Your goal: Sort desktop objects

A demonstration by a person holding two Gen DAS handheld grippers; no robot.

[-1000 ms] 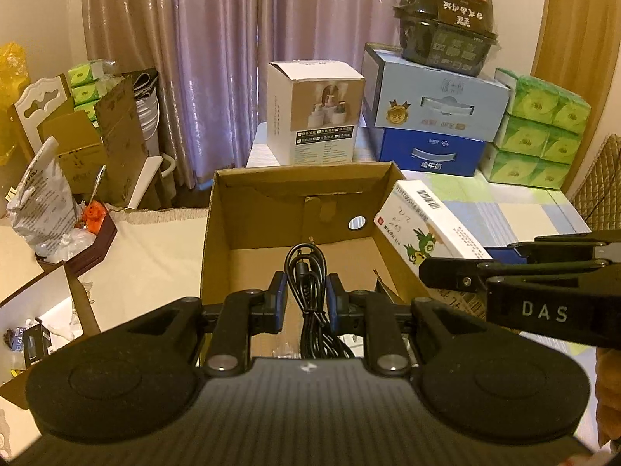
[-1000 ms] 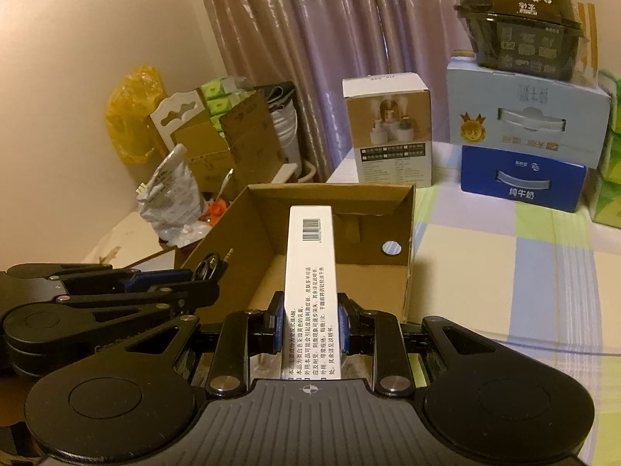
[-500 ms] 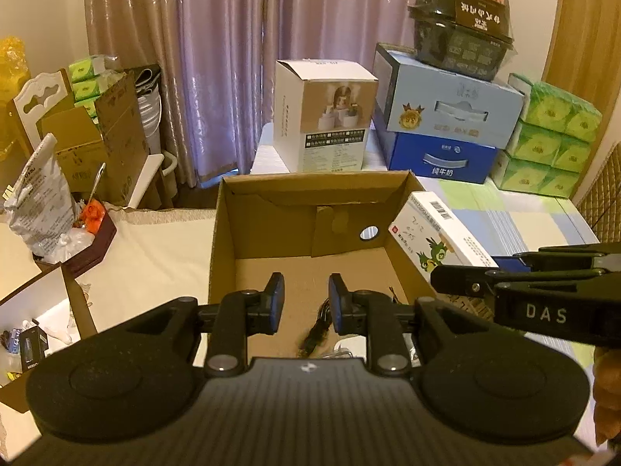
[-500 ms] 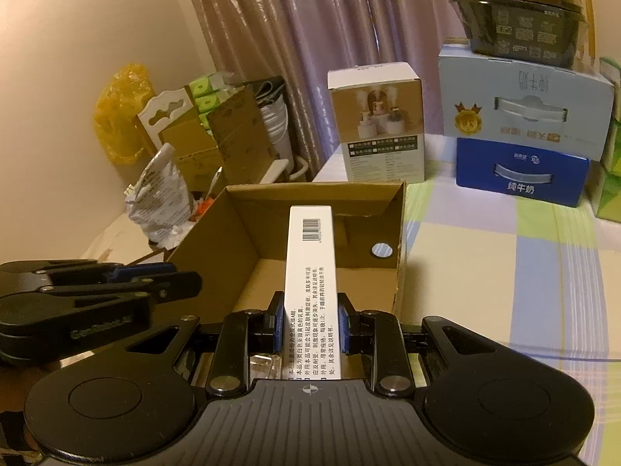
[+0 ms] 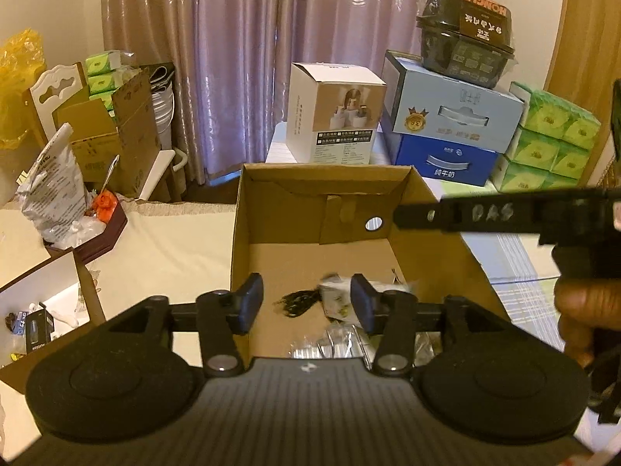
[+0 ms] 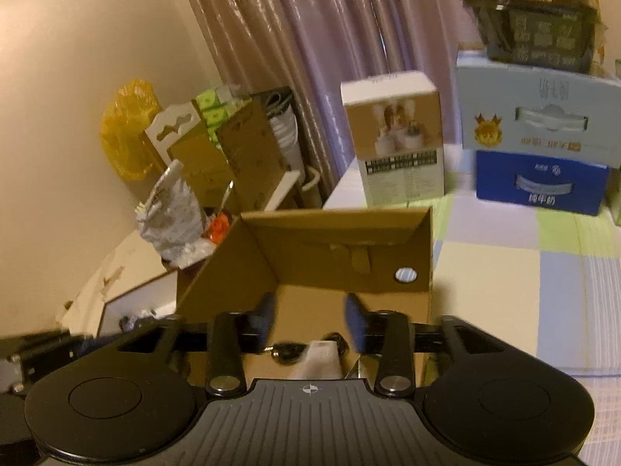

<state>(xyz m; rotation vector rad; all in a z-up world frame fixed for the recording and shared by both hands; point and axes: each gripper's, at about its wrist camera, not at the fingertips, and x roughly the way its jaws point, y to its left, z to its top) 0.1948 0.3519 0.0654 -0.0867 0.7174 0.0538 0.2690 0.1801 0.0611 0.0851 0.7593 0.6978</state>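
Observation:
An open cardboard box (image 5: 399, 202) (image 6: 337, 248) stands on the table straight ahead of both grippers. On its floor lie a black cable (image 5: 297, 303) (image 6: 287, 349), a small white carton (image 5: 337, 299) (image 6: 322, 357) that looks blurred, and some clear packets (image 5: 333, 345). My left gripper (image 5: 306, 303) hovers over the near end of the box, open, with nothing between its fingers. My right gripper (image 6: 309, 320) is open too and empty, above the white carton. In the left wrist view it reaches in from the right over the box's wall.
Behind the box stand a white product box (image 5: 337, 120), stacked blue cartons (image 5: 446, 124) topped by a dark food tub (image 5: 465, 27), and green tissue packs (image 5: 555, 136). Left are a crinkled bag (image 5: 54, 194) and brown cartons (image 5: 116, 136). A hand (image 5: 590, 310) holds the right gripper.
The left gripper let go of the black cable and opened wide; the cable now lies in the box. The right gripper released the white carton, which dropped into the box.

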